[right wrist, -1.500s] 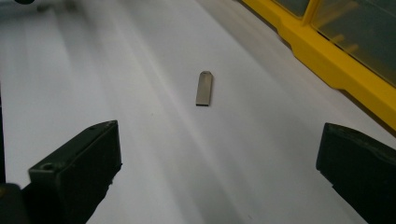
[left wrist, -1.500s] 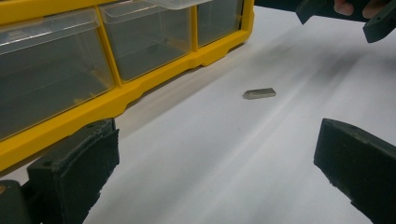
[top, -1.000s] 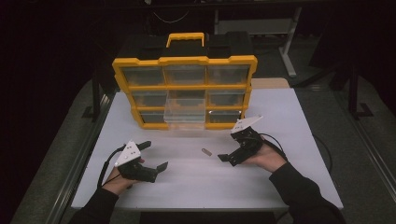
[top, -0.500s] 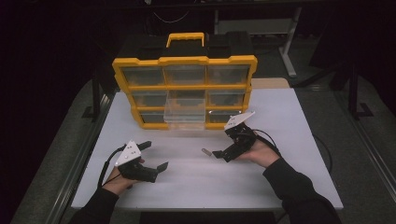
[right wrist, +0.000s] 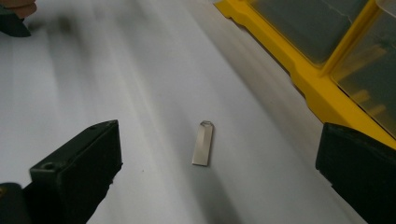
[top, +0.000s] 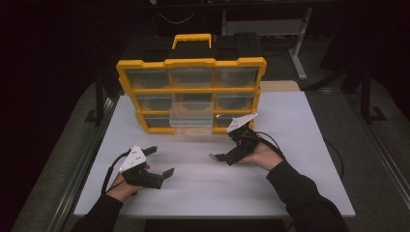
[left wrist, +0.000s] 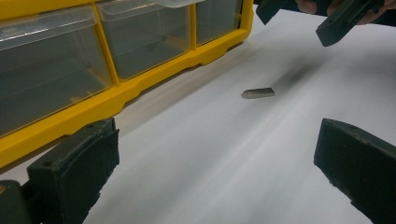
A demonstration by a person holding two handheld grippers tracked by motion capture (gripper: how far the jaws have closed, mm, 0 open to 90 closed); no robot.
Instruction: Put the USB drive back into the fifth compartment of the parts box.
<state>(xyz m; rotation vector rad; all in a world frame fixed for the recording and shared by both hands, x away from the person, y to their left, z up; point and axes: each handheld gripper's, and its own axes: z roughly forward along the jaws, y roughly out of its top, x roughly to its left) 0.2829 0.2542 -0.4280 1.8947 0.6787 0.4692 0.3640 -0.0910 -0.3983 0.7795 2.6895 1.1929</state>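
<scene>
Between the two black jaws of the right gripper, in the right gripper view, lies a small flat silver metal piece, oblong with one rounded end, flat on the white table top. It sits about midway across the gap, touching neither jaw, its rounded end pointing away from the gripper. The jaws stand spread wide, with nothing between them but that piece on the surface below.

In the left gripper view the same silver piece lies well ahead of the left gripper and a little toward its right jaw, with the right gripper hanging above and beyond it and casting a soft shadow on the table nearby. The left gripper's jaws are likewise spread apart and hold nothing.

From the high view the right gripper is tilted down toward the table in front of the yellow plastic organiser case with clear drawers, which stands upright on the far side of both tools. One clear drawer in the lower middle is pulled out toward the person. The left gripper rests low near the table's near edge, well apart from the right one, its cable trailing back along the hand. The silver piece is too small to make out from this camera.
</scene>
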